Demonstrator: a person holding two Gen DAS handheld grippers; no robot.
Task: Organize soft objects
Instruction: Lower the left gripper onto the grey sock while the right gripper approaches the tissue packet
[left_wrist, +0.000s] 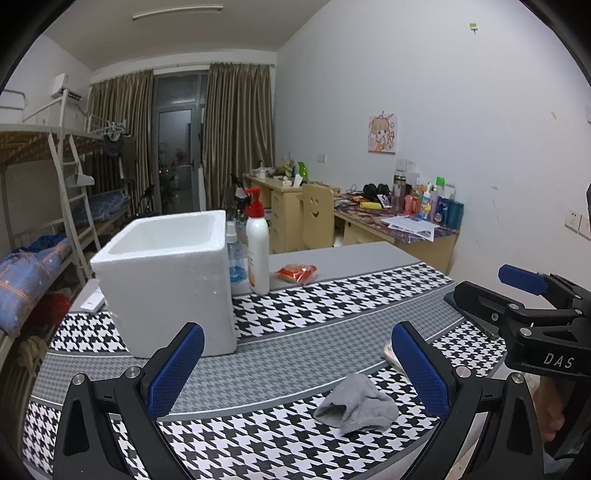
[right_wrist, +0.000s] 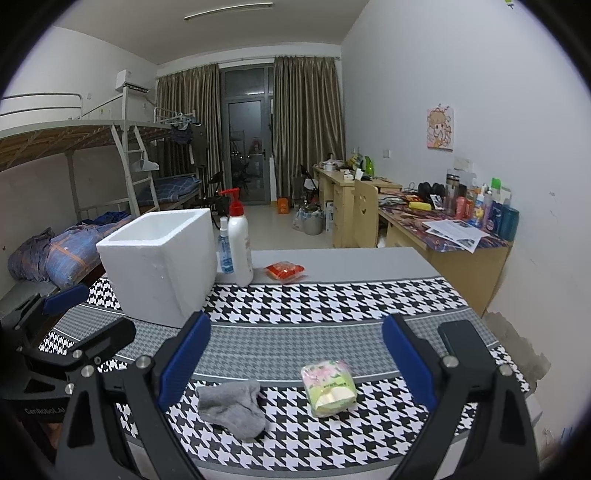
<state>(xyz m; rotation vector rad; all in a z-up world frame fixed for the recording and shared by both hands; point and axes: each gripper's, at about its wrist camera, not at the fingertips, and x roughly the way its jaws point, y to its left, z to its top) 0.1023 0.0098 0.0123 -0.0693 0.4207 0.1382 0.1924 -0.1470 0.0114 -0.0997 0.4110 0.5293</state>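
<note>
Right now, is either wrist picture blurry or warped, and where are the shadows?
Left wrist view: sharp, fisheye bends the houndstooth tablecloth stripes, soft shadow under the crumpled grey sock. Right wrist view: same curving, dark corners, no glare on the white foam box.

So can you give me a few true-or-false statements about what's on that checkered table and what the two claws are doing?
1. The grey sock lies on the table, held by no claw. True.
2. The white foam box has a lid on. False: it is open on top.
3. The left claw is open. True.
4. The right claw grips the tissue pack. False: it is open, and the pack lies on the cloth.
5. The red-capped pump bottle lies on its side. False: it stands upright.
</note>
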